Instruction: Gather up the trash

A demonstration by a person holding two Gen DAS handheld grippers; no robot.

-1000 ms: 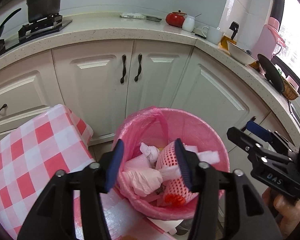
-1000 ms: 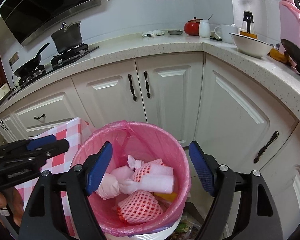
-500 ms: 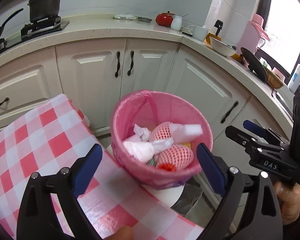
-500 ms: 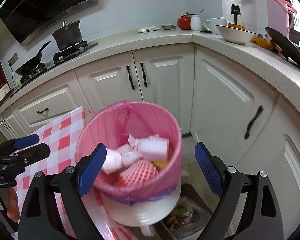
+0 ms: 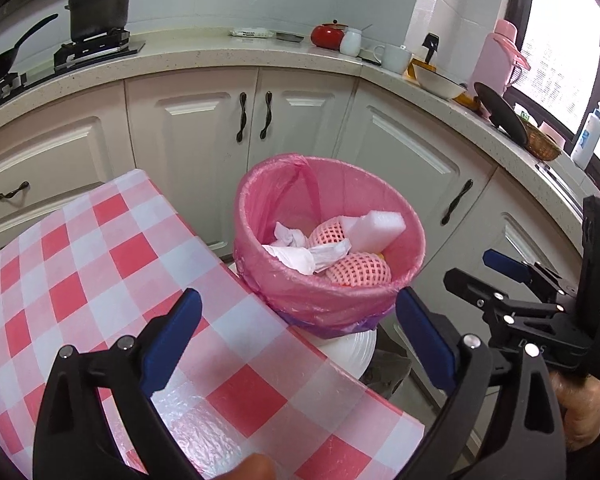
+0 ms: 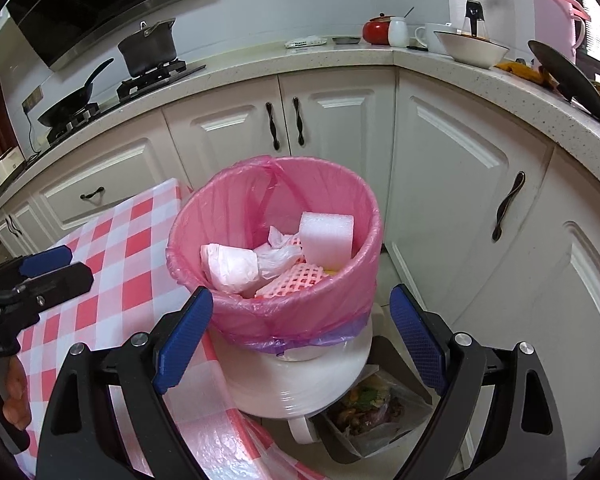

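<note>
Both the left gripper (image 5: 296,336) and right gripper (image 6: 300,340) hang spread and empty short of the pink-lined bin (image 6: 274,308) beside the checked table (image 5: 100,272), whose piled foam (image 6: 326,240) could spill if nudged

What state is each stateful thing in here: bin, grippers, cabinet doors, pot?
Trash bin: upright, pink-lined, holding trash.
Left gripper: open, holding nothing.
Right gripper: open, holding nothing.
Cabinet doors: closed.
Pot: lidded, on the stove.
</note>
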